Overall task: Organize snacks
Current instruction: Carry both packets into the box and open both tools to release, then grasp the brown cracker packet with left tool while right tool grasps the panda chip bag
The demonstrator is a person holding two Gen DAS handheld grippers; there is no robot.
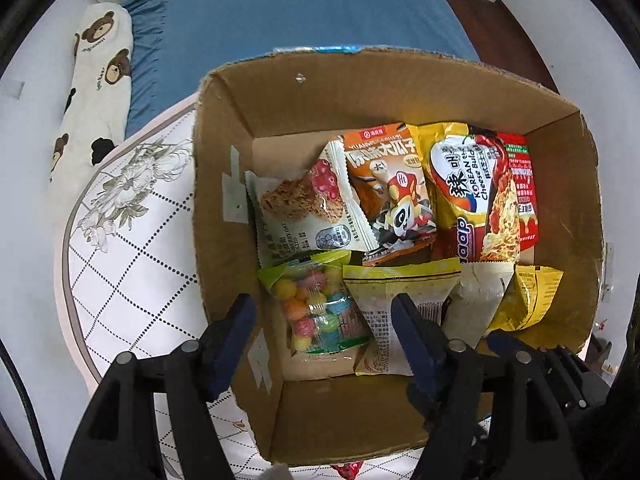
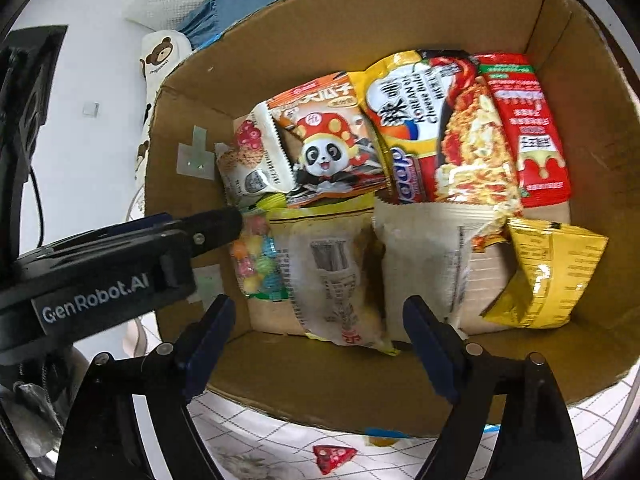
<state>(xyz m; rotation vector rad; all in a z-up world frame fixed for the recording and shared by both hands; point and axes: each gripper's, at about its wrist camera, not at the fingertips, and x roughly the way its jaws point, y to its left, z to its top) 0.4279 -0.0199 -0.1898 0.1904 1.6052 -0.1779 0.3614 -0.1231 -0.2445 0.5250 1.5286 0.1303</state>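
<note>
1. While both tools hover over it, an open brown cardboard box (image 1: 224, 128) sits on a white quilted mattress with a floral print (image 1: 132, 216), snack packets lining its floor.
2. Left hand-held gripper (image 1: 324, 320): released, its blue-padded jaws spread above a clear bag of multicoloured candy balls (image 1: 316, 308) and a pale packet with a yellow-green top edge (image 1: 400, 280), holding nothing.
3. Right hand-held gripper (image 2: 320, 320): also released and holding nothing, poised over the near packets.
4. Along the back row lie a white oat-cookie packet (image 1: 304, 208), an orange panda-mascot seed packet (image 1: 392, 188), a yellow Korean cheese noodle pack (image 1: 472, 192) and a red packet (image 1: 520, 184).
5. A crumpled yellow foil packet (image 2: 548, 276) rests at the box's right side.
</note>
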